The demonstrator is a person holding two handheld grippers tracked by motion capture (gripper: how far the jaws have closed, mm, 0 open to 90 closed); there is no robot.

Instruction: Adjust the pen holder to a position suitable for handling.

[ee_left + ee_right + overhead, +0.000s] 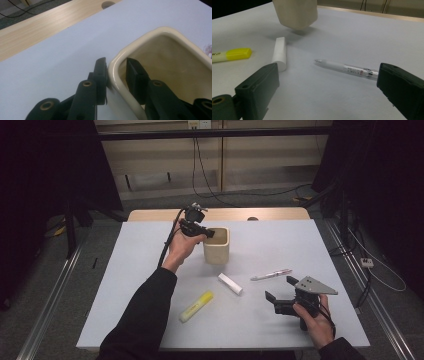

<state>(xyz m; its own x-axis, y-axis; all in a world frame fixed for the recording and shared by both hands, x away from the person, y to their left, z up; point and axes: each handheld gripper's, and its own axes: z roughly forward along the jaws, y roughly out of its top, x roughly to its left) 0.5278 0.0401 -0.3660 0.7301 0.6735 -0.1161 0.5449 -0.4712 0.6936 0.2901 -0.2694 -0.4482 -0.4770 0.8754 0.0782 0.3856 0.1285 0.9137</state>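
My left hand-held gripper (116, 72) pinches the cream cup's (216, 246) rim, one jaw inside, one outside, carrying it just above the counter (150, 250). My right hand-held gripper (328, 85) waits wide open near the pen (347, 67), presumably next.

place: lab | signs: black curtains (45, 180); floor cables (210, 185); lone white table (280, 240)

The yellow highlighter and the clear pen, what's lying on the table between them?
The white stick lies between highlighter and pen, seen in the right gripper view.
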